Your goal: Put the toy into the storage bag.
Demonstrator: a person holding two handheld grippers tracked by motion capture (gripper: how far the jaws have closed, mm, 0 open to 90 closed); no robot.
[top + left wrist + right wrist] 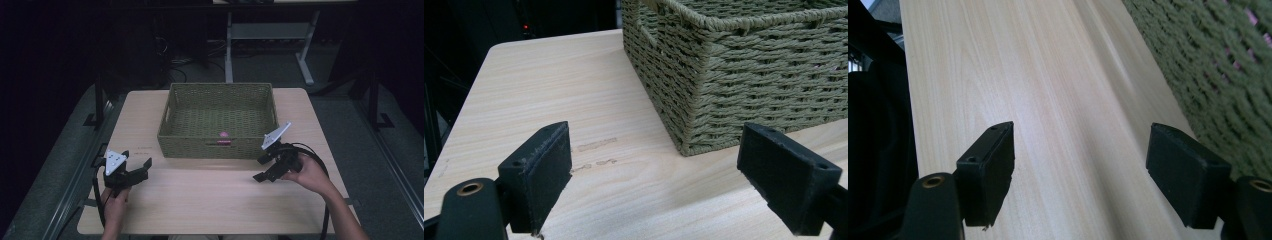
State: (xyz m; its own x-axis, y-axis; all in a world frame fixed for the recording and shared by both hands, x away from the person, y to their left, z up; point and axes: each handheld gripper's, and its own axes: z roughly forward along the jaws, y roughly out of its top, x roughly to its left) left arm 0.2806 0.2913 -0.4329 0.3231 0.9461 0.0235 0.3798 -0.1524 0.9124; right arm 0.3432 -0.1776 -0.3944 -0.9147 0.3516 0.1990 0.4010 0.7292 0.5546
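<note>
High view: woven green basket (218,120) stands at the table's (210,205) far middle, a small pink item (223,134) lying on its floor close to the near wall. Right gripper (263,168) hovers just beside the basket's near right corner, jaws spread wide, nothing between them. Left gripper (142,167) sits near the near left corner, apart from the basket, jaws likewise wide and empty. Left gripper view confirms bare tabletop between its pads (541,172).

Overhead; gripper views near basket (218,120)
</note>
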